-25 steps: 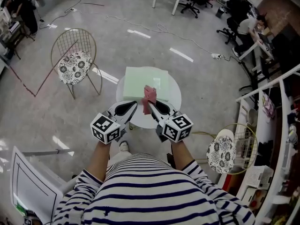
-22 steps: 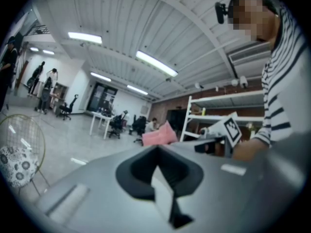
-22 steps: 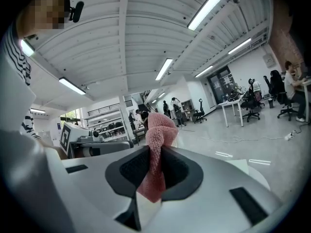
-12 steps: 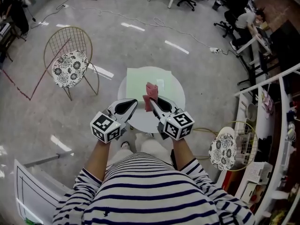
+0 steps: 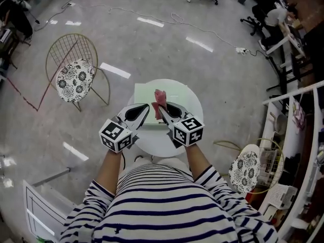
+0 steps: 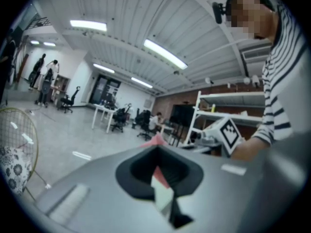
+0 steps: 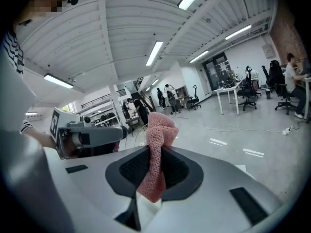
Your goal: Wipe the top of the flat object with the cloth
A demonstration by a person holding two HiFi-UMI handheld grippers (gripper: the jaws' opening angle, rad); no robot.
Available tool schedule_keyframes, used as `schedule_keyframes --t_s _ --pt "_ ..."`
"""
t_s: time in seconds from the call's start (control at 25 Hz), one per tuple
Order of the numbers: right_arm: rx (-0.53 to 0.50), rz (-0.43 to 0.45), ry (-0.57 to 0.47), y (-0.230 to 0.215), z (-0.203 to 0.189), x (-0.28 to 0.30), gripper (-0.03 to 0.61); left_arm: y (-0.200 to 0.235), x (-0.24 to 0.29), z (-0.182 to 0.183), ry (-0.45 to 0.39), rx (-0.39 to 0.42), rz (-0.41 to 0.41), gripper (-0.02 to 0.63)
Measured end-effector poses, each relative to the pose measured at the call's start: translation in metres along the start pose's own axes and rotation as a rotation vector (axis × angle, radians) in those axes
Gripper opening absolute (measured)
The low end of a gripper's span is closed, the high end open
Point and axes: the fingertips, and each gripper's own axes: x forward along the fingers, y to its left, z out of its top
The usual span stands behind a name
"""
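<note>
A pale green flat board [image 5: 176, 96] lies on a small round white table [image 5: 195, 110] in front of me. My right gripper [image 5: 162, 109] is shut on a pink knitted cloth [image 5: 160, 100], which sticks up above the jaws over the board's near edge. In the right gripper view the cloth [image 7: 158, 149] is pinched between the dark pads of the right gripper [image 7: 156, 168]. My left gripper [image 5: 146, 108] hovers just left of it, shut and empty. In the left gripper view the left gripper [image 6: 158, 168] has its jaws together and the cloth's tip [image 6: 156, 140] peeks over them.
A gold wire chair with a floral cushion [image 5: 76, 77] stands to the left of the table. A second floral chair [image 5: 245, 169] stands at the right, near shelving [image 5: 298, 151]. A white board [image 5: 40, 211] leans at lower left. Cables run across the floor behind the table.
The view has shifted and the table now sits closer under the grippers. The right gripper still holds the cloth, now over the board's near edge. The left gripper stays shut beside it.
</note>
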Motion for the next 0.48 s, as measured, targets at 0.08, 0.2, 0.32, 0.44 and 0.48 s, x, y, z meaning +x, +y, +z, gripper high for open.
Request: schedule_keyframes --t_s 0.08,0.2,0.32,0.44,0.48 --pt "-0.002 0.012 0.028 -0.011 -0.007 0.015 0.051 0.01 0.01 -0.001 0.001 0.001 0.021 0.006" --pt "-0.008 0.014 0.07 -0.027 -0.015 0.039 0.051 0.027 0.021 -0.008 0.006 -0.006 0.06 0.006" --pt "-0.015 0.005 0.128 -0.038 -0.028 0.065 0.051 0.047 0.026 -0.016 0.02 -0.014 0.096 0.006" --pt "-0.033 -0.02 0.192 -0.047 -0.044 0.09 0.051 0.07 0.029 -0.024 0.024 -0.029 0.125 0.006" --pt "-0.038 -0.03 0.213 -0.051 -0.048 0.098 0.051 0.078 0.03 -0.026 0.027 -0.035 0.132 0.006"
